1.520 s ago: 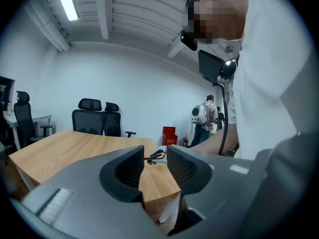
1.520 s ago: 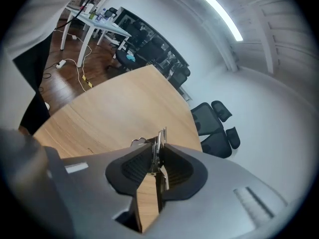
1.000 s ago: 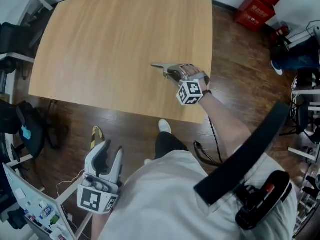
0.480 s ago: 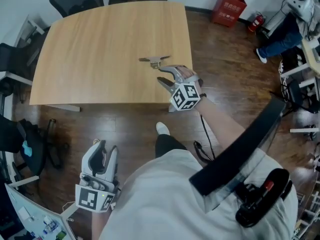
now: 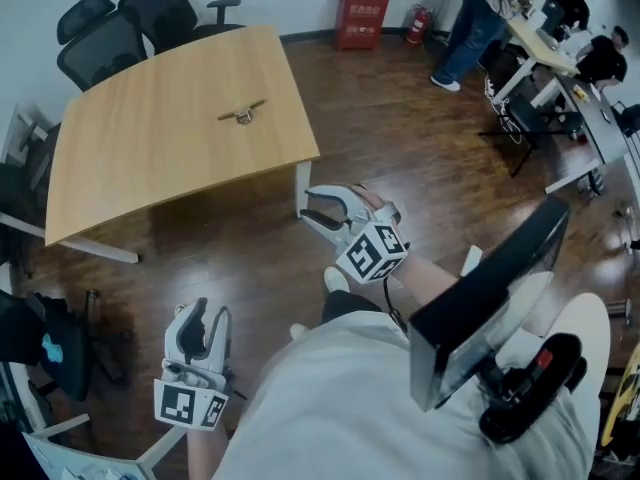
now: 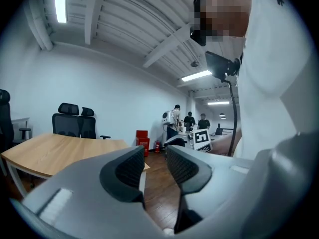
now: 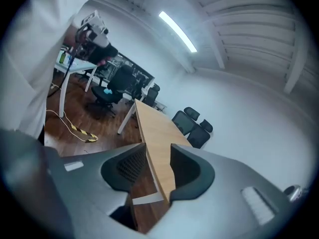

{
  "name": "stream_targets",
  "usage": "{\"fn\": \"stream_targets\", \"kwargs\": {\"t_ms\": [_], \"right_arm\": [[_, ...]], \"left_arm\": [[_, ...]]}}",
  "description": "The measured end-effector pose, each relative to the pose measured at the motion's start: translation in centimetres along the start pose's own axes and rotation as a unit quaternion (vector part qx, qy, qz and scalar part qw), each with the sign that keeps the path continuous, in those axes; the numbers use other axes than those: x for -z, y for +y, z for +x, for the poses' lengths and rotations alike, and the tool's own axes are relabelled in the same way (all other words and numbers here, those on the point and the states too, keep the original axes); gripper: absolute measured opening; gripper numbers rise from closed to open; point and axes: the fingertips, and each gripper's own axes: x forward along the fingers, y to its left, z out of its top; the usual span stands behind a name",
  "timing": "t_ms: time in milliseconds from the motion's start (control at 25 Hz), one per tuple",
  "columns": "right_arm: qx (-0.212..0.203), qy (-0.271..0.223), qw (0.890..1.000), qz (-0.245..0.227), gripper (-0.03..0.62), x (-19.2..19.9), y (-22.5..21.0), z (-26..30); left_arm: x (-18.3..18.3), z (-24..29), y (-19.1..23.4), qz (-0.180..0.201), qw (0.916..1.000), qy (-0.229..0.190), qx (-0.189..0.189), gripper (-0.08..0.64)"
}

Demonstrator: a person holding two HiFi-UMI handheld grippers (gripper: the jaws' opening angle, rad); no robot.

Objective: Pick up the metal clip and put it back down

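At the lower left of the head view, the left gripper [image 5: 205, 320] is held over the dark wooden floor [image 5: 250, 258], beside the person's white shirt [image 5: 340, 398], with its marker cube [image 5: 185, 404] toward the camera. In the left gripper view its fingers [image 6: 130, 171] stand a little apart with nothing between them; only floor and the far room show through the gap.

The bench [image 5: 130, 158] fills the upper left of the head view, and the metal clip [image 5: 243, 114] lies flat on its top toward the far right side. It is well apart from both grippers. Black office chairs [image 5: 120, 30] stand behind the bench.

The right gripper [image 5: 318, 208] is held over the floor just off the bench's near right corner, pointing toward the bench. In the right gripper view its fingers [image 7: 128, 168] are also apart and empty; the edge of the bench shows through the gap.

Farther right, a red crate [image 5: 362, 8] stands by the wall, and people [image 5: 470, 23] are at desks in the upper right corner.
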Motion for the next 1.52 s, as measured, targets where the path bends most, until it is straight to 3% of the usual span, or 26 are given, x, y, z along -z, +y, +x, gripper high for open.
{"fn": "stream_targets", "kwargs": {"t_ms": [240, 480, 800, 1120, 1520], "right_arm": [[0.025, -0.024, 0.998, 0.050, 0.158, -3.4, 3.4, -9.0], [0.031, -0.062, 0.995, 0.067, 0.158, -5.2, 5.3, -17.8], [0.065, -0.059, 0.993, 0.083, 0.145, -2.3, 7.6, -30.4], [0.103, -0.045, 0.987, 0.115, 0.125, 1.3, 8.9, -37.4], [0.109, -0.041, 0.986, 0.116, 0.120, 2.7, 9.7, -40.4]], "left_arm": [[1.4, -1.3, -3.2, 0.007, 0.9995, -0.015, 0.028, 0.130], [1.3, 0.5, -9.8, 0.020, 0.9981, -0.014, 0.056, 0.130], [2.3, 2.0, -22.6, 0.020, 0.9949, -0.008, 0.099, 0.130], [3.5, 2.1, -30.0, 0.031, 0.9900, 0.021, 0.136, 0.130], [3.6, 2.7, -34.0, 0.041, 0.9874, 0.024, 0.151, 0.130]]}}
